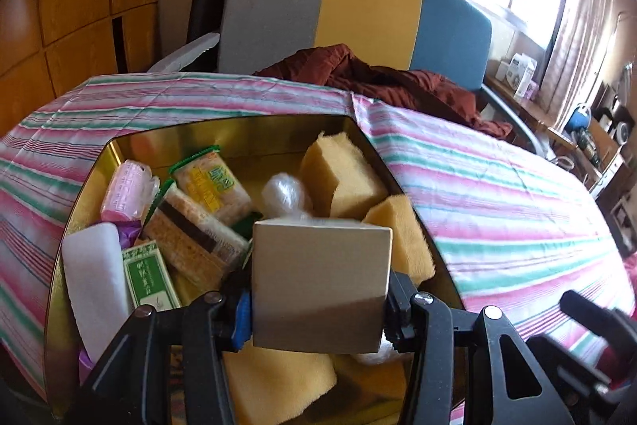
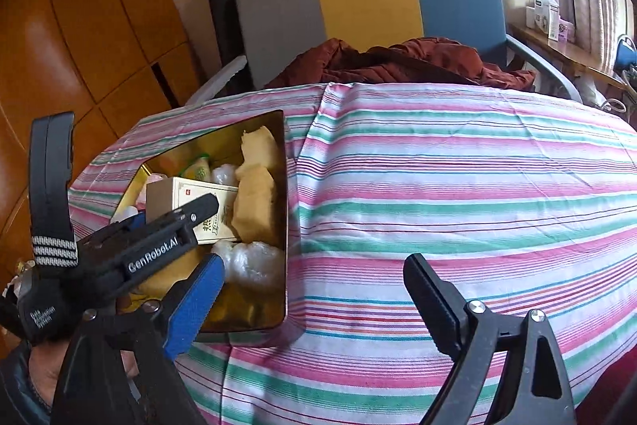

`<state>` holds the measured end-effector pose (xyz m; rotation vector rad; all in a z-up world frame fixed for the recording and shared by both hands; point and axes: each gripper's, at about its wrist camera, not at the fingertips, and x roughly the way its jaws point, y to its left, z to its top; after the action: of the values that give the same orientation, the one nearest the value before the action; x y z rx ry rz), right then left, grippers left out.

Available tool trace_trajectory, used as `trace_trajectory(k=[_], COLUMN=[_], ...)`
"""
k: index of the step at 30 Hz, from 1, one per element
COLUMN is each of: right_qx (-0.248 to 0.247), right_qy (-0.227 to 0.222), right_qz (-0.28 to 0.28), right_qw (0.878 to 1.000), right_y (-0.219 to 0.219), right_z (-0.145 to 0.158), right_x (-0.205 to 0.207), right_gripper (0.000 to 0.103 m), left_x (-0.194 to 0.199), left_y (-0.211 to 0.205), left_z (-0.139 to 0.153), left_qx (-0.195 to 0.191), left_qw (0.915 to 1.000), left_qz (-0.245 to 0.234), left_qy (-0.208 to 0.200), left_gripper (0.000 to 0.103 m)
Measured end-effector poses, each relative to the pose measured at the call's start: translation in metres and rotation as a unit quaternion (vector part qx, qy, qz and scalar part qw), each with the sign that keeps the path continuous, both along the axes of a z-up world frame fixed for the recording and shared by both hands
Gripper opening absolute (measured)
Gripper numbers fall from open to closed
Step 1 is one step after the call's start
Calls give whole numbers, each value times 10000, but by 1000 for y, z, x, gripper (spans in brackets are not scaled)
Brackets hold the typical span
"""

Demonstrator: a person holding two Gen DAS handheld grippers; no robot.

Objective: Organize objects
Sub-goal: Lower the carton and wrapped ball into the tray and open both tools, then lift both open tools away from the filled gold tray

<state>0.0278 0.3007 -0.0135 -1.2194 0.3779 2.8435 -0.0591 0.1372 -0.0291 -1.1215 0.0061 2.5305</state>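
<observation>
We are holding the box [image 1: 320, 281] in our left gripper [image 1: 318, 309] over the tin [image 1: 235, 130] (already crowded) — our right gripper [image 2: 314, 305] is hanging released, jaws empty, above the counter [image 2: 458, 186].

left gripper [image 1: 318, 309]: angled down, jaws clamped on a load | right gripper [image 2: 314, 305]: angled down, jaws wide, nothing between
</observation>
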Motion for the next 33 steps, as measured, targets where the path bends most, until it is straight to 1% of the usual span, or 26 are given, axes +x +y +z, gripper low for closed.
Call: trace_trajectory(k=[2, 5, 9, 11, 13, 16, 21, 23, 27, 30, 33], right_qx=[42, 92, 216, 268, 307, 349, 393, 436, 540, 627, 737], right_qy=[-9, -21, 3, 6, -15, -27, -8, 18, 69, 115, 179], right_qz=[14, 54, 116, 148, 180, 202, 203, 209, 237, 278, 291], right_qw=[10000, 9999, 9997, 9995, 9994, 9992, 9990, 9988, 9982, 9976, 9967], right_y=[-1, -2, -7, -10, -12, -14, -17, -19, -25, -31, -37], right_z=[-1, -2, -3, -3, -5, -5, -4, -3, 0, 3, 6], right_x=[1, 1, 0, 0, 0, 0, 1, 2, 4, 6, 8], right_gripper=[93, 93, 93, 93, 93, 93, 93, 93, 93, 93, 93], left_x=[-1, -7, -9, -6, -3, 4, 13, 17, 29, 39, 48], left_y=[1, -1, -6, -7, -8, -11, -19, -24, -31, -38, -45], left_z=[-10, -19, -19, -18, -16, -6, 9, 15, 28, 36, 41], left_qx=[-159, -316, -223, -220, -207, -216, -224, -230, -355, -417, -452], left_qw=[9998, 9993, 9995, 9995, 9996, 9996, 9989, 9984, 9966, 9949, 9941], left_qz=[26, 140, 153, 146, 150, 191, 300, 345, 423, 486, 531], left_qy=[-107, -142, -150, -156, -116, 78, 289, 378, 611, 773, 834], left_gripper=[52, 52, 52, 56, 60, 66, 70, 75, 80, 86, 91])
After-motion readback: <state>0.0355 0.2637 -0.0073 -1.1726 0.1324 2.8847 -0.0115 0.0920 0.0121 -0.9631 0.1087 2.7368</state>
